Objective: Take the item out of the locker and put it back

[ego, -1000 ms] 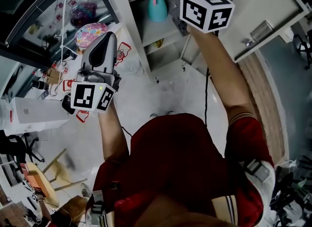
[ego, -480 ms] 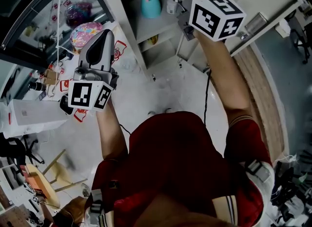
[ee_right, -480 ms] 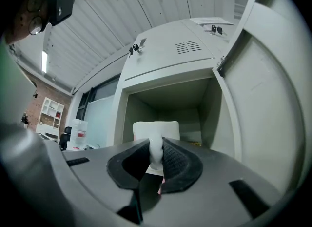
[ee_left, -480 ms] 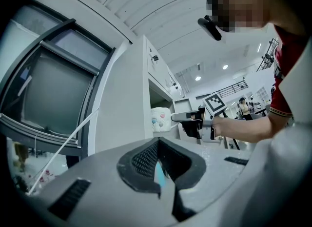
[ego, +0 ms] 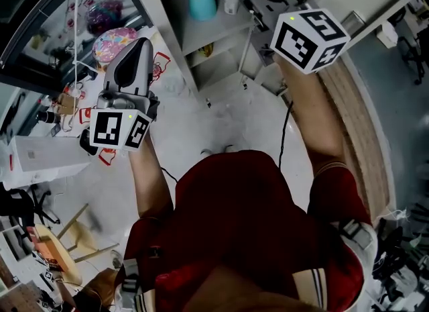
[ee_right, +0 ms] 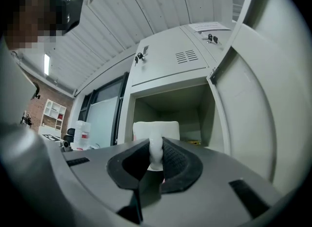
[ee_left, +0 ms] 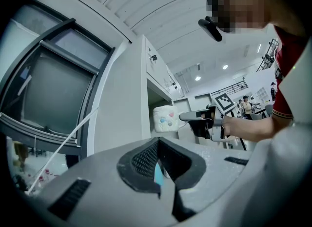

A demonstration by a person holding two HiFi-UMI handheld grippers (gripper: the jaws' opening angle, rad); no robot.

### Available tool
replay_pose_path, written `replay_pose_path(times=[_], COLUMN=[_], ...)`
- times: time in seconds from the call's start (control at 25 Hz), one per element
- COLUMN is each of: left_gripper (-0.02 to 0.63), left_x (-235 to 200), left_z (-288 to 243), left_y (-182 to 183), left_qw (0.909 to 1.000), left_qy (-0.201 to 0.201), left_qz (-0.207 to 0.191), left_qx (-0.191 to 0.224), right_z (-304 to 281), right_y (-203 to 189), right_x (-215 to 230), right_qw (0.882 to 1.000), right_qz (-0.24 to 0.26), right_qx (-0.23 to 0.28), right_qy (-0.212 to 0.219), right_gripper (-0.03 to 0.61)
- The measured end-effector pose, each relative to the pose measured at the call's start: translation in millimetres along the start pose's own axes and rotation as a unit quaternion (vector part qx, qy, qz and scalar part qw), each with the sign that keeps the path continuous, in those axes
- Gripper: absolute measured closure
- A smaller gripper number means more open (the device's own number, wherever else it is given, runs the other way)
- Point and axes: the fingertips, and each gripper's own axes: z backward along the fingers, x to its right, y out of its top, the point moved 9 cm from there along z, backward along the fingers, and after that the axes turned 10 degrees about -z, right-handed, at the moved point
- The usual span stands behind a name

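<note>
Ahead of the right gripper (ee_right: pixel 155 147), the locker (ee_right: pixel 170 62) is smooth, matt painted metal. The white item (ee_right: pixel 156 129) in that gripper's jaws looks like soft cloth. The pads (ee_right: pixel 178 165) are rough and black.

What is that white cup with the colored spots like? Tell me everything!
It is a white cup, upright, with pastel spots and a pink heart on its side. The right gripper pinches its handle between its fingers and holds it in the air at the open locker compartment. Nothing else touches it.
</note>
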Motion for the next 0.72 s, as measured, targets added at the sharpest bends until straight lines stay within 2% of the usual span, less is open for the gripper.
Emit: replay_pose_path(times=[0.72], left_gripper=[0.607], left_x=[4.1], left_z=[2.1], left_y=[-1.5], left_qw=[1.0], left_qy=[0.006], left_qz=[-0.004], left_qx=[-0.007], right_z=[28.8], right_y=[-39.2], right_x=[6.1], right_qw=[1.0], right_qz=[-0.01], right_qx=[-0.02], right_qy=[0.011], right_gripper=[0.538])
